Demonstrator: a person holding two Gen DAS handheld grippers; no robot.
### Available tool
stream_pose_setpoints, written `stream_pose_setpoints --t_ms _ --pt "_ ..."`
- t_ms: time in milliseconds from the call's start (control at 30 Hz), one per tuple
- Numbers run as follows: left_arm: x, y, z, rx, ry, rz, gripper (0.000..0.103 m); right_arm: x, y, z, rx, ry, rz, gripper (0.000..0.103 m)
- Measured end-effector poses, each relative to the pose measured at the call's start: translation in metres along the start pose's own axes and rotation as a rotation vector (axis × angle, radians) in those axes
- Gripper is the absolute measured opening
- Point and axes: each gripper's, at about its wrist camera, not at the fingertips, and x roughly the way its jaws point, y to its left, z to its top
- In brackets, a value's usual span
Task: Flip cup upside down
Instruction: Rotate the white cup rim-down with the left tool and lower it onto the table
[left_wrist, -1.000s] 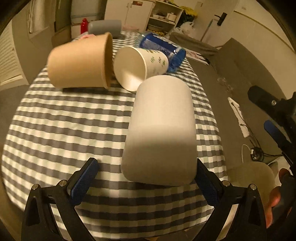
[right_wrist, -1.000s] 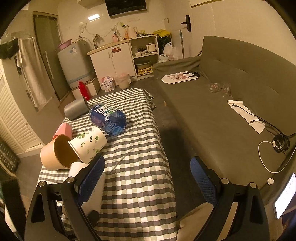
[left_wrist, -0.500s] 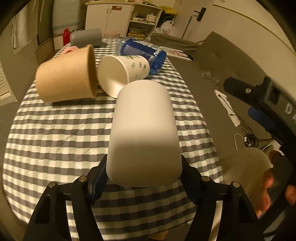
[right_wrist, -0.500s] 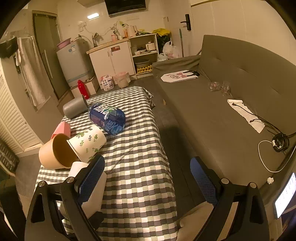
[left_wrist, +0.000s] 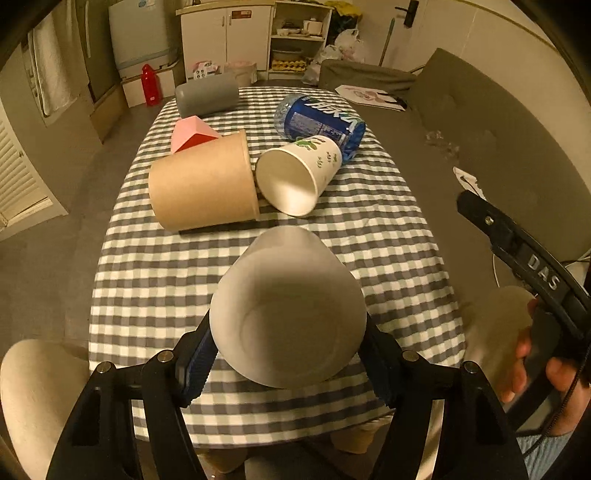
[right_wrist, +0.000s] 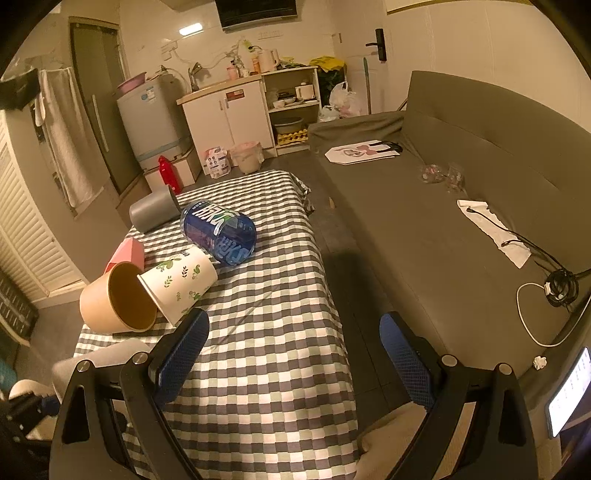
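Observation:
My left gripper (left_wrist: 288, 354) is shut on a plain white cup (left_wrist: 288, 314) and holds it above the near end of the checked table (left_wrist: 155, 280). The cup is tilted, its flat base toward the camera and its mouth pointing away and down. In the right wrist view the cup (right_wrist: 107, 358) shows at the lower left behind my left finger. My right gripper (right_wrist: 295, 354) is open and empty, over the table's right front edge.
On the table lie a brown paper cup (left_wrist: 203, 184), a leaf-print paper cup (left_wrist: 299, 173), a blue-labelled bottle (left_wrist: 321, 122), a pink box (left_wrist: 192, 133) and a grey cup (left_wrist: 207, 96). A sofa (right_wrist: 461, 206) stands to the right, stools (left_wrist: 40, 387) at the near end.
My left gripper closed on the white cup, lifted it off the table and tipped it so that its base faces the camera. My right gripper has barely moved.

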Motion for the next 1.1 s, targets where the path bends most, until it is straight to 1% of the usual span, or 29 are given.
stream_pose_setpoints --t_ms 100,167,367,600,633,700,867,1100 --pt "0.000 0.005 0.008 -0.038 0.004 -0.015 0.072 0.000 0.000 0.000 0.002 -0.001 0.000 0.094" --pt "0.004 0.004 0.015 -0.036 0.008 -0.014 0.072 0.001 0.000 0.000 0.006 0.000 0.001 0.094" --pt "0.016 0.000 0.031 -0.028 -0.018 0.008 0.072 0.004 -0.001 0.000 0.015 0.005 0.003 0.094" --pt "0.014 0.001 0.028 -0.034 -0.056 -0.015 0.074 0.003 -0.003 0.000 0.019 -0.001 0.006 0.094" --pt "0.012 0.001 0.027 -0.031 -0.067 -0.009 0.079 0.002 -0.003 0.000 0.019 -0.003 0.009 0.094" --pt "0.003 0.001 0.026 -0.024 -0.102 -0.004 0.082 0.002 -0.002 0.000 0.013 -0.009 0.013 0.094" --pt "-0.021 0.003 0.022 -0.007 -0.178 0.001 0.082 -0.006 0.006 -0.002 -0.016 -0.044 0.020 0.094" --pt "-0.064 0.019 0.012 0.001 -0.358 0.040 0.082 -0.020 0.017 -0.005 -0.082 -0.095 0.019 0.094"
